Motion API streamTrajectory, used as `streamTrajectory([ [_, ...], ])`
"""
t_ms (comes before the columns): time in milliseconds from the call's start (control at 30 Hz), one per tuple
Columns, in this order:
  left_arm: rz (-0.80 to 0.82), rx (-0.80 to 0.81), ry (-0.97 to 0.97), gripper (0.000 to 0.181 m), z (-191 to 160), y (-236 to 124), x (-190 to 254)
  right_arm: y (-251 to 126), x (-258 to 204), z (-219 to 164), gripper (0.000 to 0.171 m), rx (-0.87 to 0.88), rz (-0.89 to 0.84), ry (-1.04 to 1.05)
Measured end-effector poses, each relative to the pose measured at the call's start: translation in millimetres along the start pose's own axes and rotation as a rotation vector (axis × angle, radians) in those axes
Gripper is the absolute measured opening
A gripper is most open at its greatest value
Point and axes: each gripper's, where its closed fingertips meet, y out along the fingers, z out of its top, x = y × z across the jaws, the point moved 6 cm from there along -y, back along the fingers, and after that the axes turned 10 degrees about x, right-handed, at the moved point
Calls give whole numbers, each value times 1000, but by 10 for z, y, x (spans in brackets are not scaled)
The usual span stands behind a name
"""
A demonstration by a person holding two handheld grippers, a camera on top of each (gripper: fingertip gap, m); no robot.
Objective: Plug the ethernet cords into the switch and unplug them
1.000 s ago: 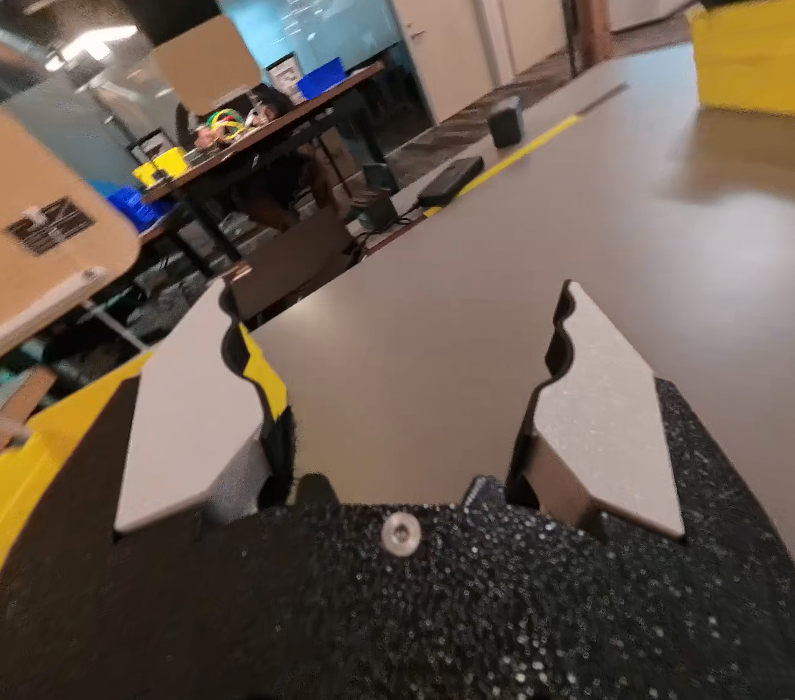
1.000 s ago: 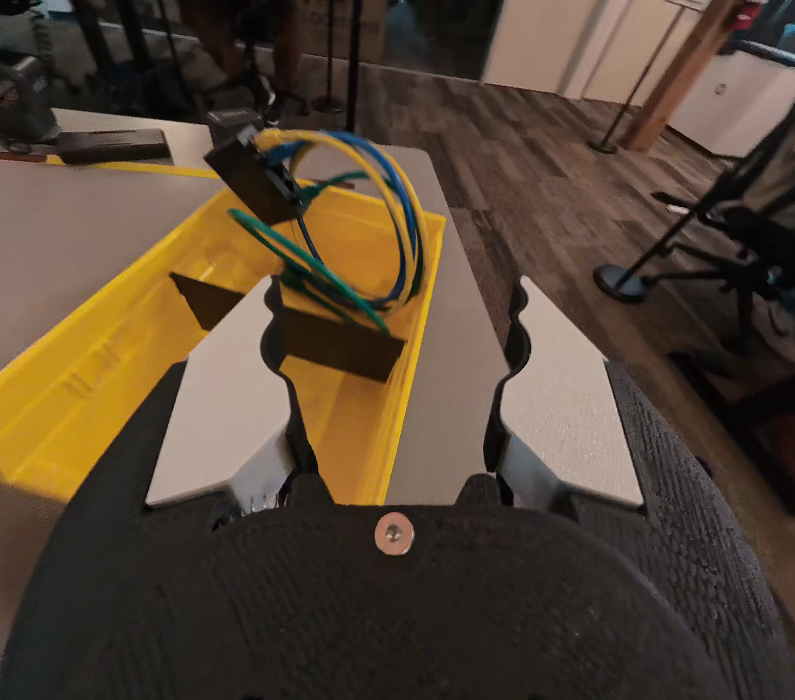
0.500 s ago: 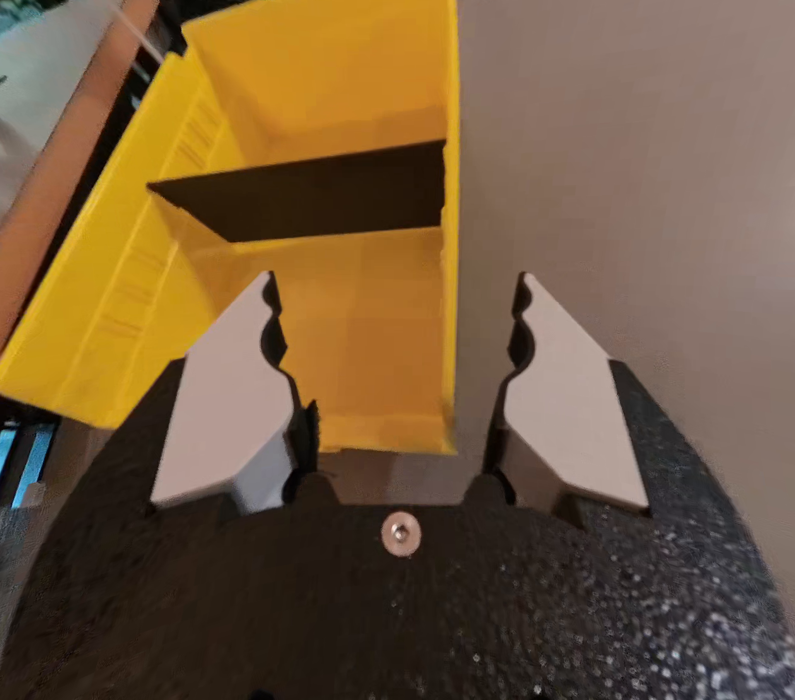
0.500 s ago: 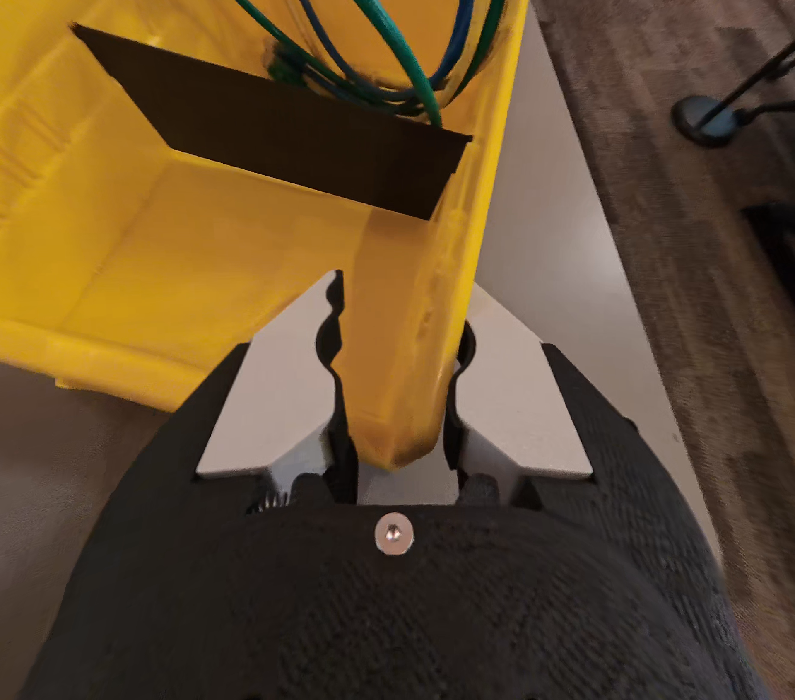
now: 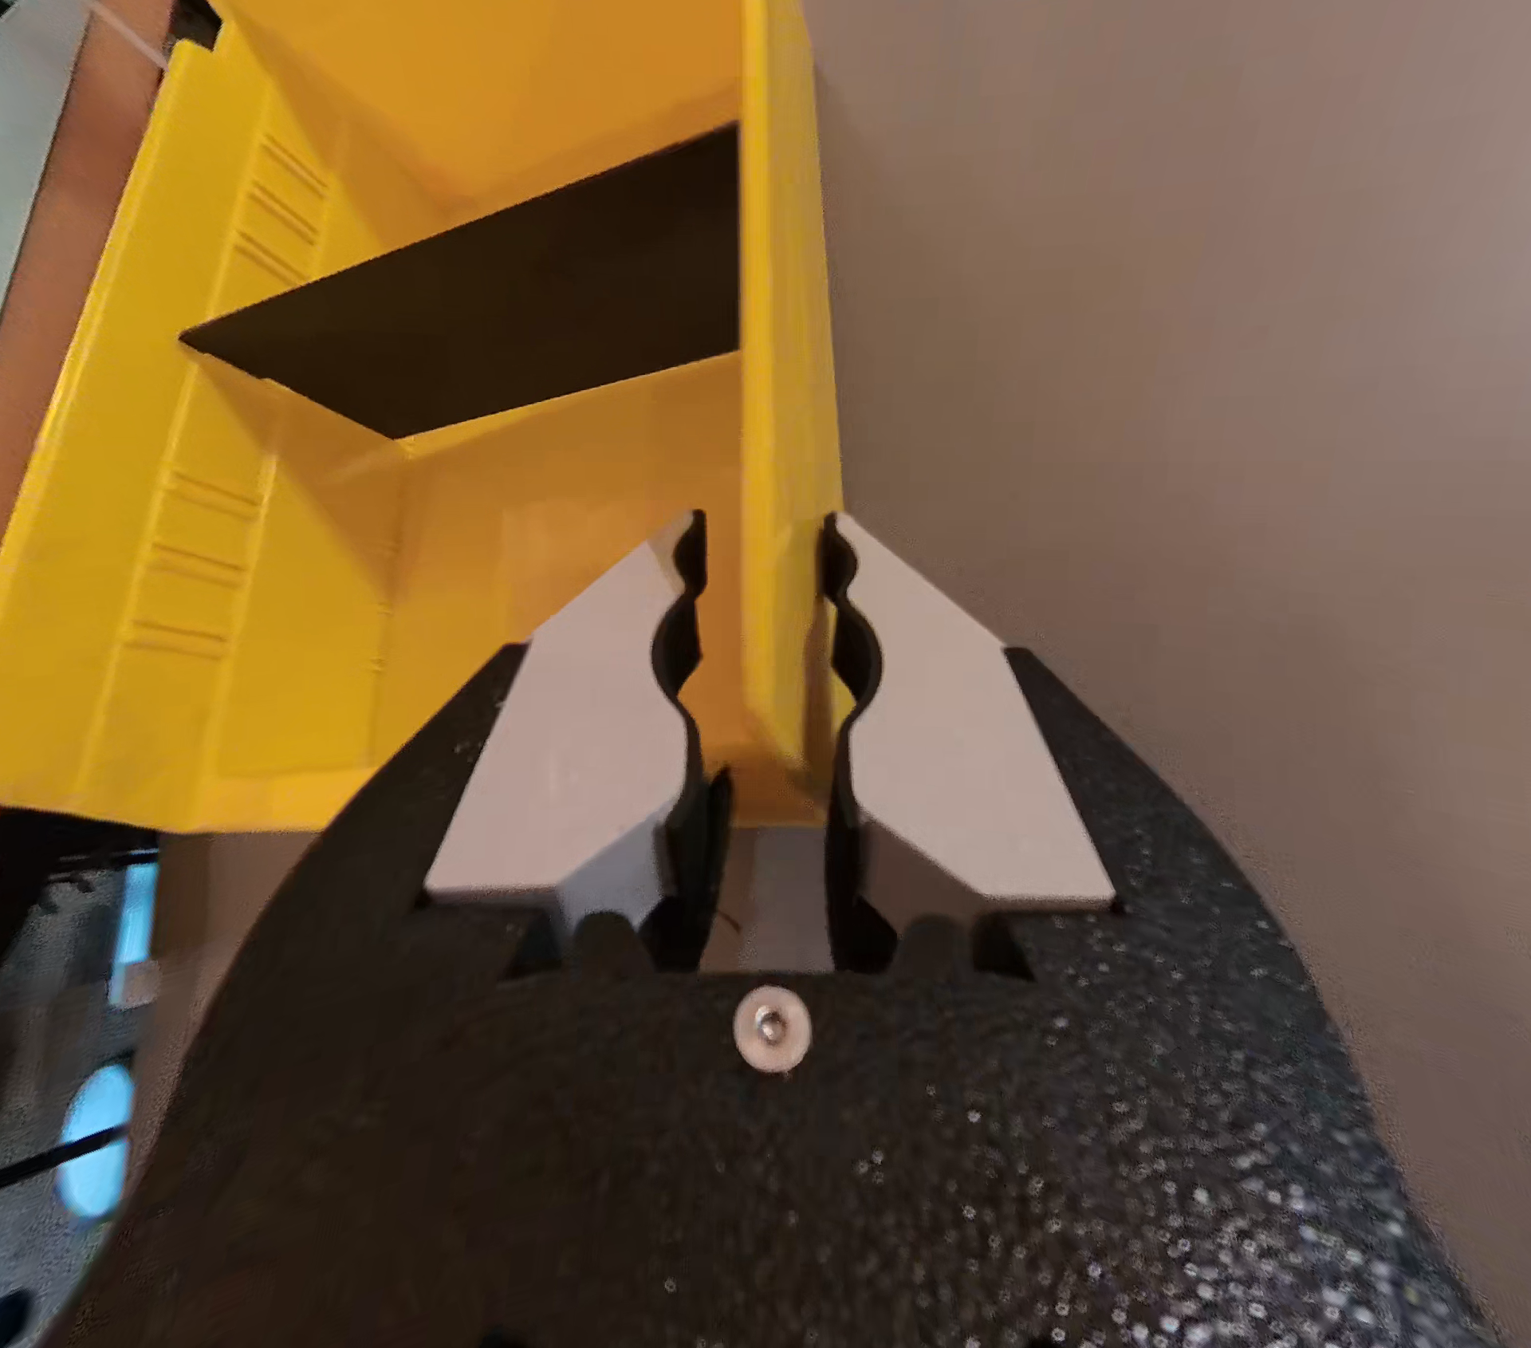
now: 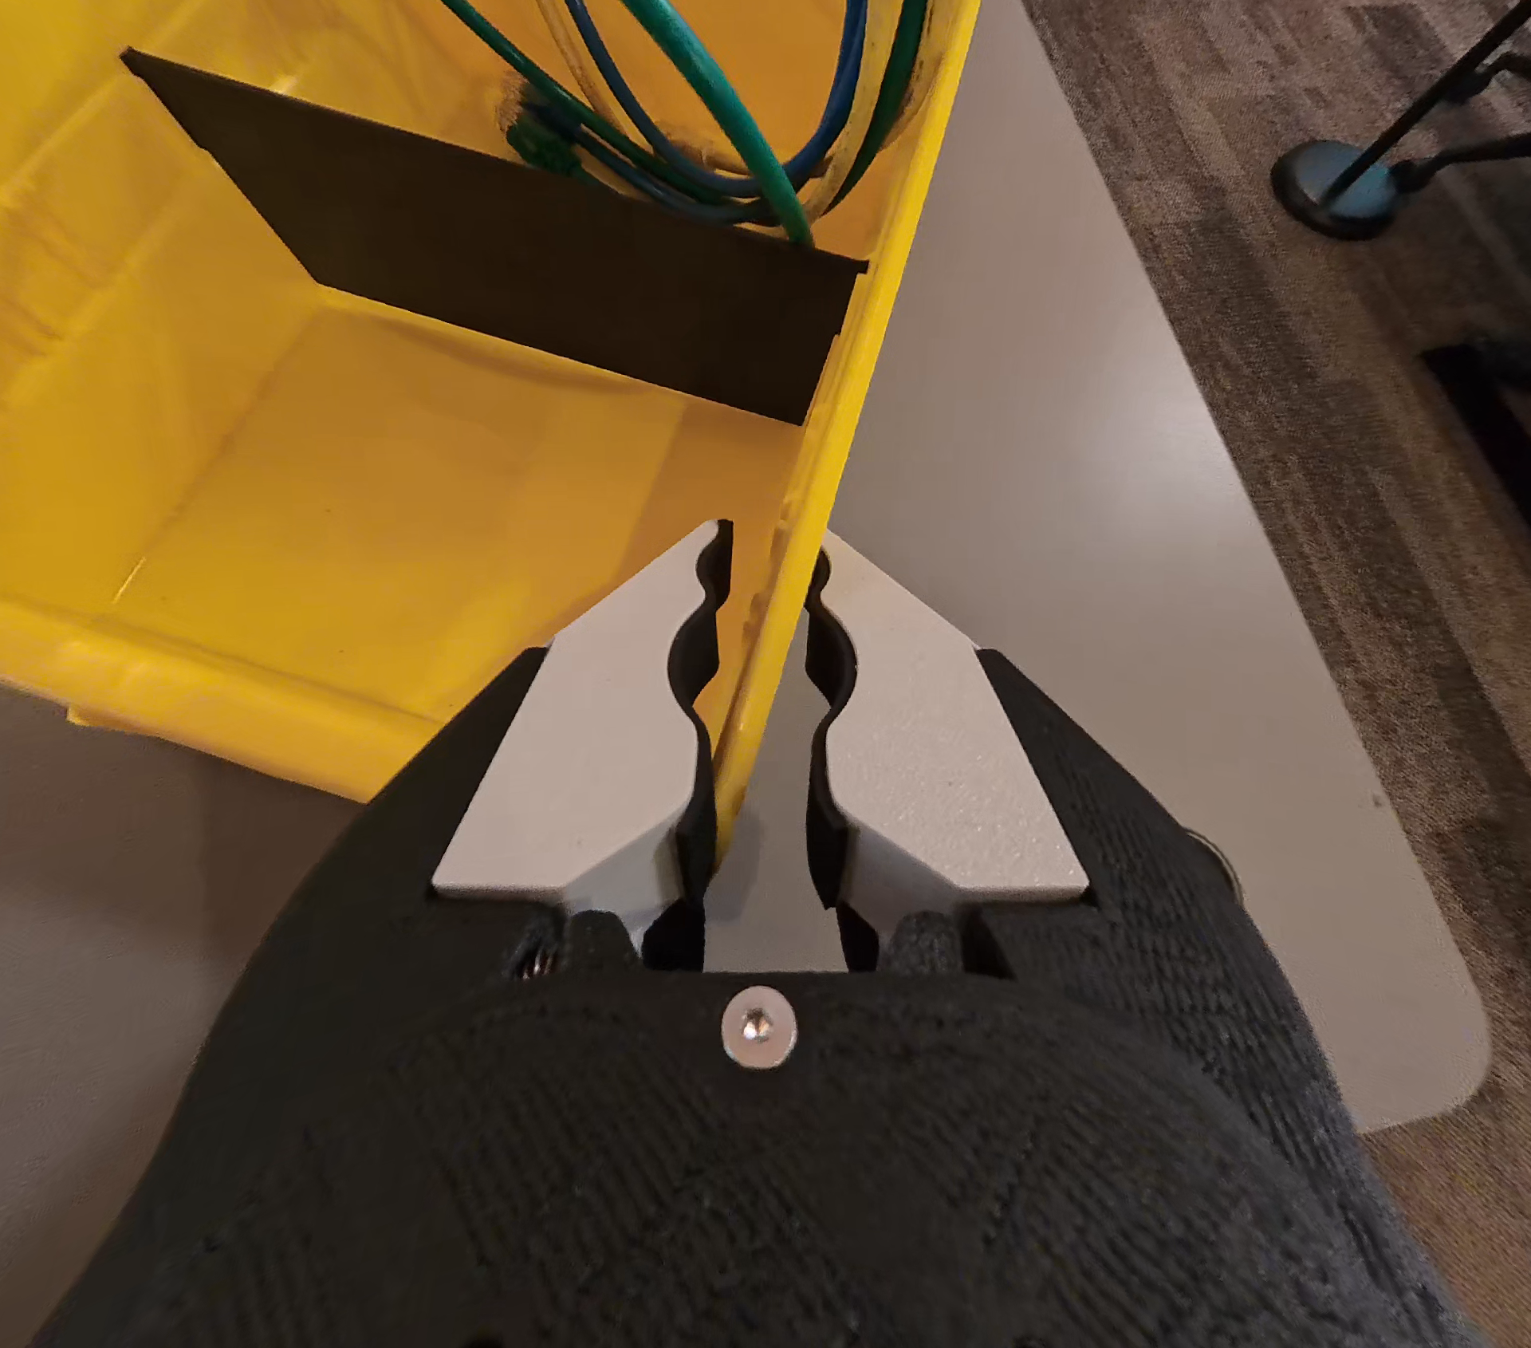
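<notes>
Ethernet cords [image 6: 663,65] looped in yellow bin [image 6: 248,479], right gripper [image 6: 766,546] clamping its wall

Black gripper [image 5: 762,537], grey fingers [image 5: 580,728]

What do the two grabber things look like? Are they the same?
Yes, near twins. The left gripper and right gripper each have a rough black speckled body with one silver screw and two pale grey wedge-shaped fingers lined with wavy black pads.
</notes>
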Motion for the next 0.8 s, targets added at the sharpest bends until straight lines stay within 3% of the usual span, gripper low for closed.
streamTrajectory([
  [133,-75,6,23,4,24,-34,29,8,-232,16,13,11,12,3],
  [433,-61,169,0,4,-82,-337,-214,74,-1064,111,4,30,75,-20],
  [800,52,326,72,3,33,-891,-642,168,-2610,254,4,59,274,-86],
])
